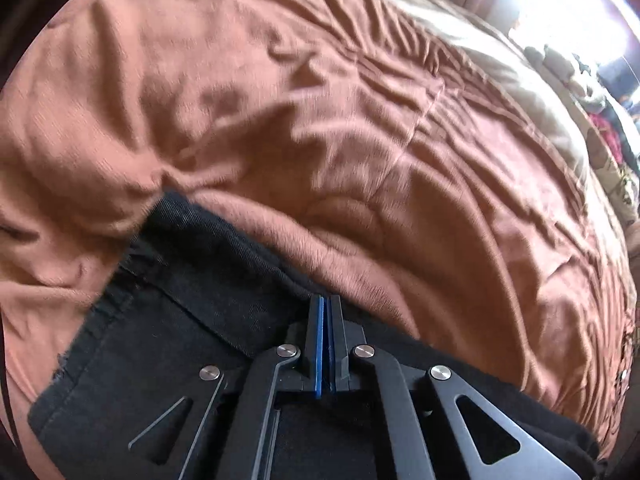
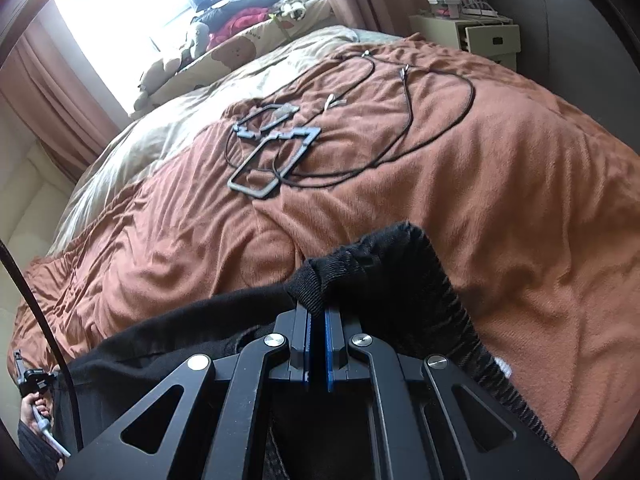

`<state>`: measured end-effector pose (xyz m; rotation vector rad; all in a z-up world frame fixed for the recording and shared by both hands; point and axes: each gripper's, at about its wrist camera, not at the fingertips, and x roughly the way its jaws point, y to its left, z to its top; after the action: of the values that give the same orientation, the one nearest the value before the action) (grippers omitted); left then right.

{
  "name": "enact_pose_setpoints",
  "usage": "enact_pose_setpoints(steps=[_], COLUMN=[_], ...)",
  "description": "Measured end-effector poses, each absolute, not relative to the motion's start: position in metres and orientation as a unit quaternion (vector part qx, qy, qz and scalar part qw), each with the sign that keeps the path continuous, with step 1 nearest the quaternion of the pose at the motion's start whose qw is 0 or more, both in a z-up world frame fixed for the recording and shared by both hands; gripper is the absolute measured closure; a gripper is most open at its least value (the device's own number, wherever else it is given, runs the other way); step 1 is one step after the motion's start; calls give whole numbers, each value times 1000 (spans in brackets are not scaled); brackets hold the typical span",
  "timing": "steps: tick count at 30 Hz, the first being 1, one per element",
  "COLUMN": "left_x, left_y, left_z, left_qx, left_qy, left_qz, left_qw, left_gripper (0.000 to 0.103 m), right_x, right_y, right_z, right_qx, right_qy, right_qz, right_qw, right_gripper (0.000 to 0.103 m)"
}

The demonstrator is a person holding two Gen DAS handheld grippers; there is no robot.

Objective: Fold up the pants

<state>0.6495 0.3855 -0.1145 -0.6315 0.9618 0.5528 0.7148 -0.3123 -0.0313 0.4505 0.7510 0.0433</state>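
While spread on the blanket (image 2: 520, 184) — black pants (image 1: 168, 320), waistband between clamped right fingers (image 2: 318, 312), left fingers (image 1: 325, 312) together above them.

Home bedroom, bed (image 2: 520, 184) with rust-brown blanket (image 1: 280, 100), curtained window (image 2: 120, 20) beyond bed, stuffed toys (image 2: 296, 6) at its head, nightstand (image 2: 468, 34) beside it

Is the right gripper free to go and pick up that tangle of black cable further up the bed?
Probably not yet: the right gripper is shut on the pants, though the blanket toward the cable lies unobstructed.
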Motion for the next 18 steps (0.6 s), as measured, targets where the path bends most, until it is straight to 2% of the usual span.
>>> enact_pose_setpoints(steps=[5,12,14,15,16,17,18], left_x=[653,663,662,661,660,657,653], left_y=[390,399,396,395,394,393,392], left_z=[-110,-136,-137,-135,-132,-128,-125], left_qx=[-300,-317,-304,-298,-290,-276,-270], left_qy=[430,435,440,441,444,450,450], left_qz=[262,269,259,253,246,245,247], left_qw=[810,799,804,808,811,813,814], left_gripper=[102,100,98,94,86,78,59], right_x=[725,753,755,754,752,747,743], right_y=[-308,-292,-292,-293,-294,-295,-295], right_z=[-31,-51,-52,-51,-49,-47,-44], right_qx=[223,207,215,221,231,239,237], right_qy=[359,381,385,383,381,380,382], right_qz=[10,-7,1,10,29,47,44], right_qw=[906,901,898,897,895,892,892], right_gripper=[102,102,97,92,74,50,38])
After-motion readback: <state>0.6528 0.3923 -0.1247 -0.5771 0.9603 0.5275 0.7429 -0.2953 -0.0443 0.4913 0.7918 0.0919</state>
